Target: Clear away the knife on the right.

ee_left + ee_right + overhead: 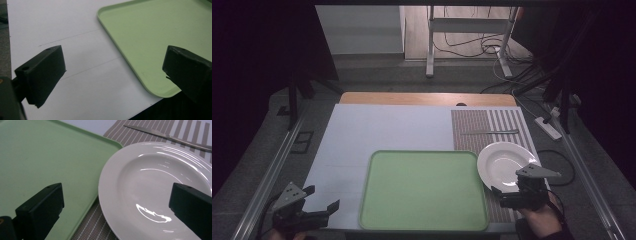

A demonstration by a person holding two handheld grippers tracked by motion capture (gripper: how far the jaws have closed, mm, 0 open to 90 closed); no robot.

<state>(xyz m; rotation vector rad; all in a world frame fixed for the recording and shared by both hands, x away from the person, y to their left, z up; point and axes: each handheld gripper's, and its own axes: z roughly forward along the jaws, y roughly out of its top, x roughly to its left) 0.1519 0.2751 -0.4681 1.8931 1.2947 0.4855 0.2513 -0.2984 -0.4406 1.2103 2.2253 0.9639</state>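
Right gripper view: white plate [155,192] on striped placemat [95,227], just beside green tray [50,157]. Likely glazed, rigid, slippery, breakable; best gripped at the near rim. Right claw [117,207] wide open, empty. Left claw [112,75] likewise open, empty.

Beyond your worktop [427,98] lies grey floor [377,75], dimly lit. A white table frame [430,45] stands there amid tangled cables [492,47]. Dark drapes [257,60] flank both sides.

Knife [490,132] lies on striped mat [472,131], far side; white sheet [382,135] covers table's left.
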